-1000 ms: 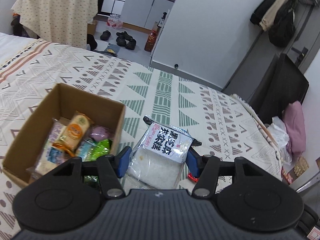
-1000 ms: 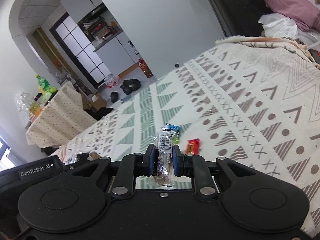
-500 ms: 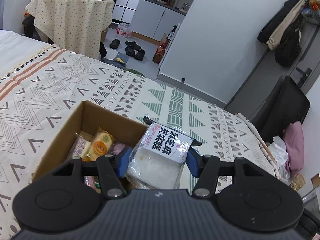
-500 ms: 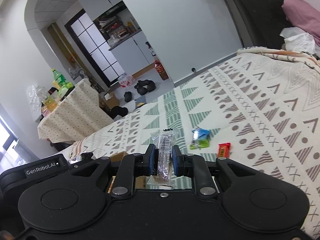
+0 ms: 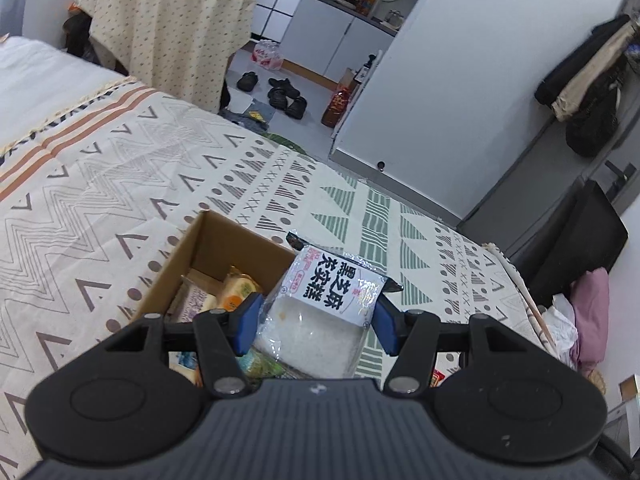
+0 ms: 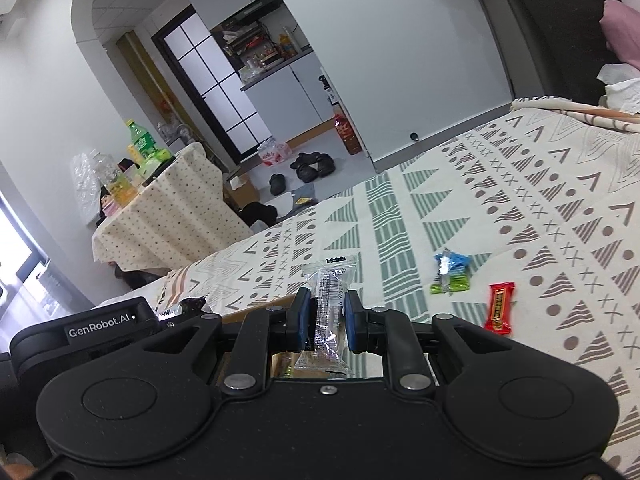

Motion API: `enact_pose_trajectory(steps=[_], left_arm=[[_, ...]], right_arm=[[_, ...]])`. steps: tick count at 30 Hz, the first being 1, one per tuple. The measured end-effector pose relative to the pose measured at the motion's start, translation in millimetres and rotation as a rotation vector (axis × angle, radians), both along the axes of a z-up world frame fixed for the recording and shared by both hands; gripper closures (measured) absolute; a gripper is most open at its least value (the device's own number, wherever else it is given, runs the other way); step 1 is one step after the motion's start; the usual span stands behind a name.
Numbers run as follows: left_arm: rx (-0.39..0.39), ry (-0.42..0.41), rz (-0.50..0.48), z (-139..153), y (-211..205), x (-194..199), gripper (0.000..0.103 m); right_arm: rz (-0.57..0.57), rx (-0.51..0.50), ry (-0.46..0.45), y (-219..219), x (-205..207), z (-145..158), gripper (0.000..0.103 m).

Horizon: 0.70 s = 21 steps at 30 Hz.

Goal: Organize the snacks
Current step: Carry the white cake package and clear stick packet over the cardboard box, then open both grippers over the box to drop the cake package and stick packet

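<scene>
My left gripper (image 5: 316,326) is shut on a clear rice-cake packet with a black-and-white label (image 5: 320,312) and holds it above the right side of an open cardboard box (image 5: 200,248) with several snacks inside. My right gripper (image 6: 323,320) is shut on a small clear-wrapped snack bar (image 6: 328,308), held upright just over the box's edge (image 6: 260,307). A blue-and-green packet (image 6: 450,271) and a red candy bar (image 6: 499,307) lie on the patterned bedspread to the right.
The box sits on a bed with a patterned cover (image 5: 100,184). A table with a dotted cloth (image 5: 168,32) and bottles stands beyond the bed's far edge. Shoes (image 5: 286,94) lie on the floor. A black chair (image 5: 576,240) stands at the right.
Both grippers have risen and moved left with their snacks. The left one now hangs over the box's right side, and the right one has come in over the box edge.
</scene>
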<state>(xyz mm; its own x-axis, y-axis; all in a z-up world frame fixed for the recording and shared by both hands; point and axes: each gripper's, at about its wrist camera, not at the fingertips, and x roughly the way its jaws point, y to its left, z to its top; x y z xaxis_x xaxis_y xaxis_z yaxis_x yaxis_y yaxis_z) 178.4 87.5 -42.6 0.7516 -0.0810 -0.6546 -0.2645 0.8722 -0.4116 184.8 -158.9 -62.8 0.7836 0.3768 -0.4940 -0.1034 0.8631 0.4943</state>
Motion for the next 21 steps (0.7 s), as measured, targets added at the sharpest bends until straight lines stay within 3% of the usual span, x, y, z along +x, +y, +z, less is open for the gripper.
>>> enact_pose_trajectory(steps=[21], left_arm=[[-0.119, 0.083, 0.131, -37.5, 53.7, 16.9, 0.045]], right_arm=[[0.082, 0.012, 0.065, 70.3, 31.5, -29.5, 0.085]])
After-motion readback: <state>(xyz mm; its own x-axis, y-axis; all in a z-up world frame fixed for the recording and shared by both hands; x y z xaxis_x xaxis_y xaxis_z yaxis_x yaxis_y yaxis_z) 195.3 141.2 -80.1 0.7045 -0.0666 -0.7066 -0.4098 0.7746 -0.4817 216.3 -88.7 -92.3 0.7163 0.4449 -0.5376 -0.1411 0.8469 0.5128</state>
